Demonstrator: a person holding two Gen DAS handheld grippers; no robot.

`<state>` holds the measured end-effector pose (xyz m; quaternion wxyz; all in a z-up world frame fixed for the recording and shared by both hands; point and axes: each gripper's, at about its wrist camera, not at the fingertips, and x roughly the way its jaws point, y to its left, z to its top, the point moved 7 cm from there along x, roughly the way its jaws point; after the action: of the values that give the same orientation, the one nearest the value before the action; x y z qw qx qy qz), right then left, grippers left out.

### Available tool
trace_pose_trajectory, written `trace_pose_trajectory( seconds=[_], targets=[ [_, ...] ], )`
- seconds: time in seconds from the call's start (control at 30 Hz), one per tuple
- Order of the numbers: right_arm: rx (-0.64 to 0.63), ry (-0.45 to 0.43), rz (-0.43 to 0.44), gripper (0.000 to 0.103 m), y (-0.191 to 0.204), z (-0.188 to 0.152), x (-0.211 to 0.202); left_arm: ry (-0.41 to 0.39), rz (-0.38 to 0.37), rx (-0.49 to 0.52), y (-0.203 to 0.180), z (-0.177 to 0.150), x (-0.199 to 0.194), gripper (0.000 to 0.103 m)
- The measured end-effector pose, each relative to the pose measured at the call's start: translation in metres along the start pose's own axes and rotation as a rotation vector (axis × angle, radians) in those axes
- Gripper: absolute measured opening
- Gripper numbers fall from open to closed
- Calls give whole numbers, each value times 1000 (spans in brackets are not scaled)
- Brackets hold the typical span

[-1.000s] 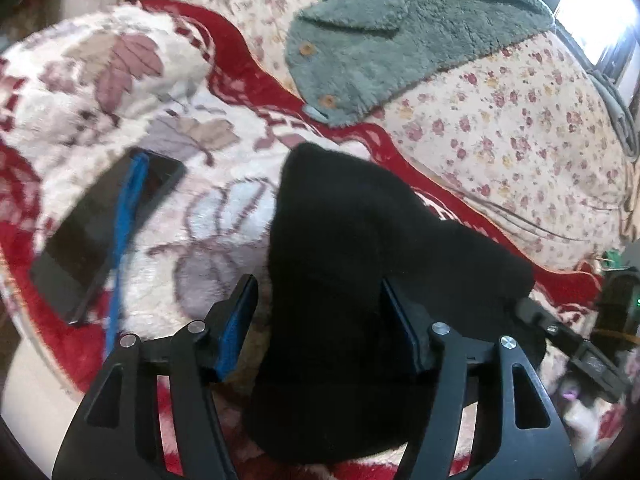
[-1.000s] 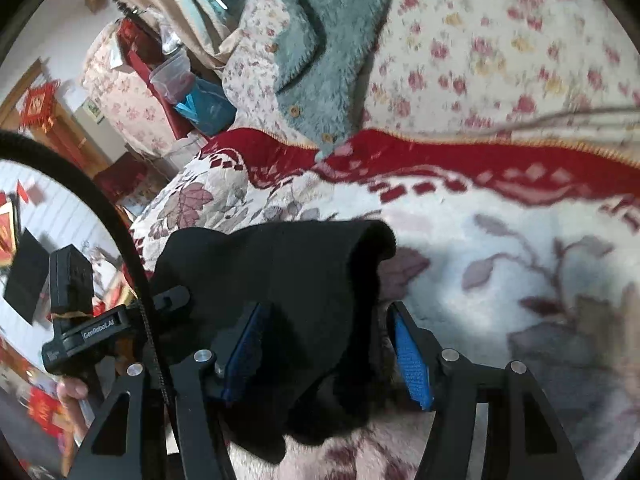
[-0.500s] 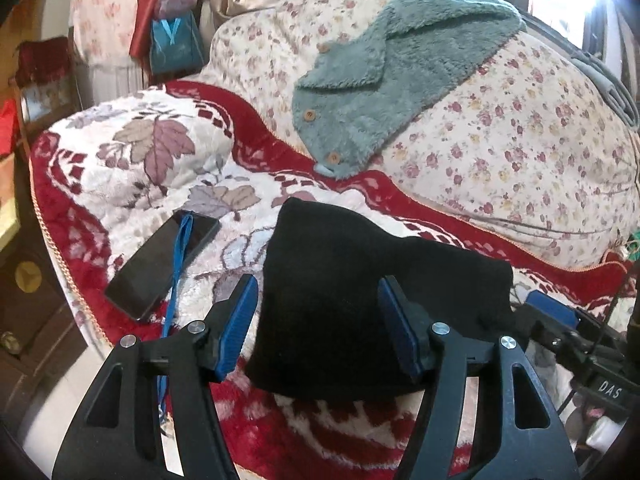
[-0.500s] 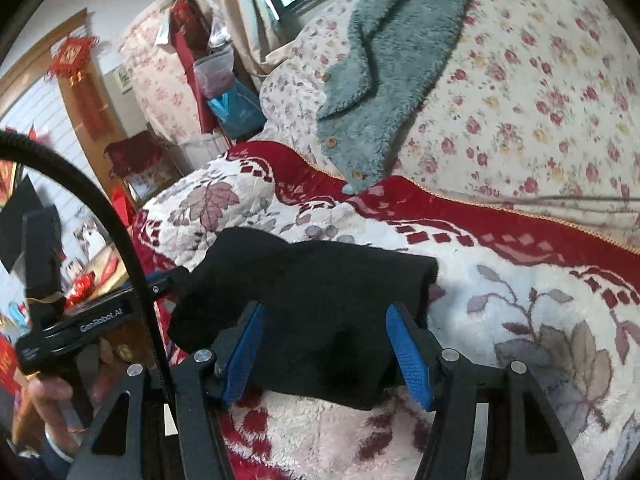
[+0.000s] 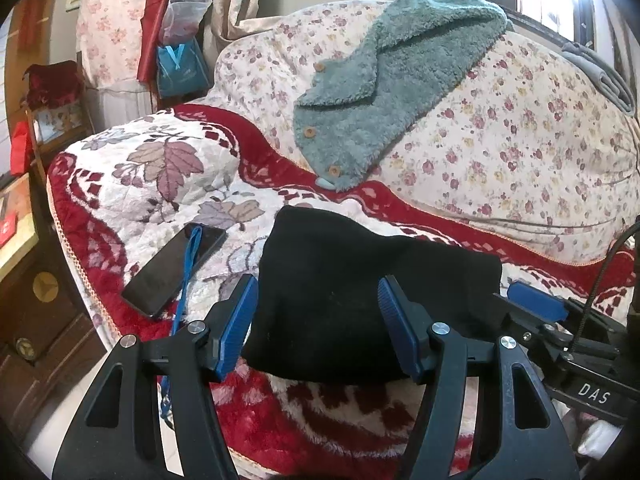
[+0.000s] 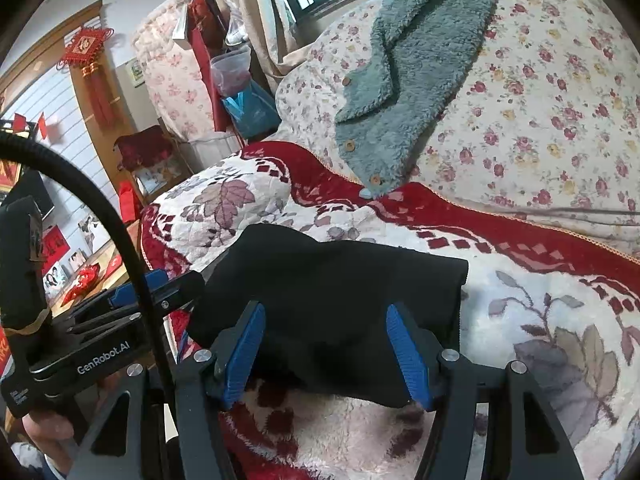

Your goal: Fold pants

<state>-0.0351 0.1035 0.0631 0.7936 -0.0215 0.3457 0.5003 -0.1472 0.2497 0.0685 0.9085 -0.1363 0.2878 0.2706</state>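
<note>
Red floral blanket [image 5: 168, 184] covers the sofa. Black pants [image 5: 340, 300] sit mid-frame, folded compact. Both tongs, left [image 5: 316, 328] and right [image 6: 328, 356], gape wide, holding nothing, so probably done.

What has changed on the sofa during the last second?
Both grippers, left and right, drew back from the folded black pants, jaws open throughout. The pants, bunched up before, now lie flat on the red blanket. The phone and green fleece stayed put.
</note>
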Motion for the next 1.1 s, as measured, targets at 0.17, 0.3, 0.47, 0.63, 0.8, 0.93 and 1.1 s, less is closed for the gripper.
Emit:
trace_pose_trajectory(
  seconds=[0.17, 0.3, 0.47, 0.63, 0.8, 0.93, 1.1],
  targets=[
    [5, 7, 3, 61, 0, -1, 2, -5, 12, 9, -1, -1, -2, 63],
    [5, 8, 4, 61, 0, -2, 3, -12, 18, 9, 0, -1, -2, 63],
    [1, 12, 8, 61, 3, -2, 6, -14, 23, 11, 1, 0, -1, 63],
    [-2, 25, 15, 61, 6, -3, 12, -9, 30, 8, 2, 1, 1, 63],
    [-9, 29, 14, 61, 8, -4, 14, -5, 35, 6, 5, 0, 3, 63],
    [-11, 31, 13, 61, 8, -4, 14, -7, 39, 6, 5, -2, 2, 63],
    [-19, 34, 13, 61, 12, -2, 16, -7, 39, 6, 5, -2, 3, 63]
  ],
)
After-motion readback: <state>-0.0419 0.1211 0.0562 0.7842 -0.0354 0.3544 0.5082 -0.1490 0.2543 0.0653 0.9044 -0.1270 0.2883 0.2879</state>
